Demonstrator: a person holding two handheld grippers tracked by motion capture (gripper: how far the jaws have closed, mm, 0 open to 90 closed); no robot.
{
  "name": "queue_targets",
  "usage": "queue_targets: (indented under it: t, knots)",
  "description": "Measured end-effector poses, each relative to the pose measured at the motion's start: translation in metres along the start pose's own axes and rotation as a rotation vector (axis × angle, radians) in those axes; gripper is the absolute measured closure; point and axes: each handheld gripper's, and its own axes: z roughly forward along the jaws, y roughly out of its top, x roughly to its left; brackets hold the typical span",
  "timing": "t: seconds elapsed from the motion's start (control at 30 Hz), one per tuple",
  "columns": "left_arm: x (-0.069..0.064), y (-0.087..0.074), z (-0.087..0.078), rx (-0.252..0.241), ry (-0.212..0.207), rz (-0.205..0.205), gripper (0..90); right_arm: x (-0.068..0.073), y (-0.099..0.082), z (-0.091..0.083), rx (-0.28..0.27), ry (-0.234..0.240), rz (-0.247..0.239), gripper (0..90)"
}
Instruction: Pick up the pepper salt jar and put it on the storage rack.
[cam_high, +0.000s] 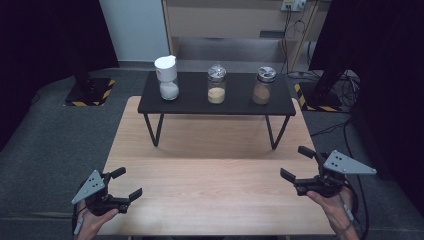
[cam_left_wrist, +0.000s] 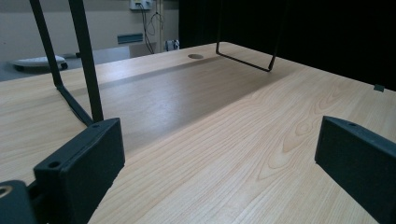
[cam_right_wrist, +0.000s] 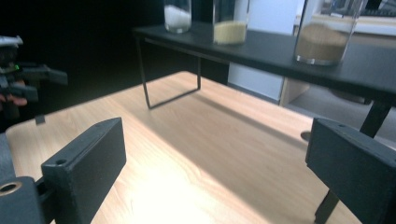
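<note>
Three jars stand in a row on a low black shelf (cam_high: 240, 106) at the back of the wooden table (cam_high: 215, 170). The left jar (cam_high: 167, 78) has a white lid and white contents. The middle jar (cam_high: 216, 84) holds yellow grains, and the right jar (cam_high: 263, 85) holds brown powder. My left gripper (cam_high: 127, 184) hovers open at the table's near left corner, nothing between its jaws. At the near right edge my right gripper (cam_high: 296, 164) is open too and holds nothing. In the right gripper view the jars (cam_right_wrist: 322, 42) stand on the shelf ahead.
The shelf rests on thin black wire legs (cam_high: 153, 131) with free room beneath. A round cable hole (cam_left_wrist: 195, 56) sits in the tabletop. Black stands with yellow-striped bases (cam_high: 89, 92) flank the table on the grey floor. Cables (cam_high: 345, 85) lie at the right.
</note>
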Motion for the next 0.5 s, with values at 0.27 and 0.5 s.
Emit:
queue_targets:
  t: [0.27, 0.5]
  knots:
    - [0.0, 0.0, 0.0, -0.001, -0.004, 0.004, 0.3, -0.001, -0.022, 0.002, 0.024, 0.022, 0.018, 5.5]
    - [0.0, 0.0, 0.0, 0.0, -0.004, 0.007, 0.3, 0.001, -0.035, 0.005, 0.052, 0.02, 0.029, 5.7]
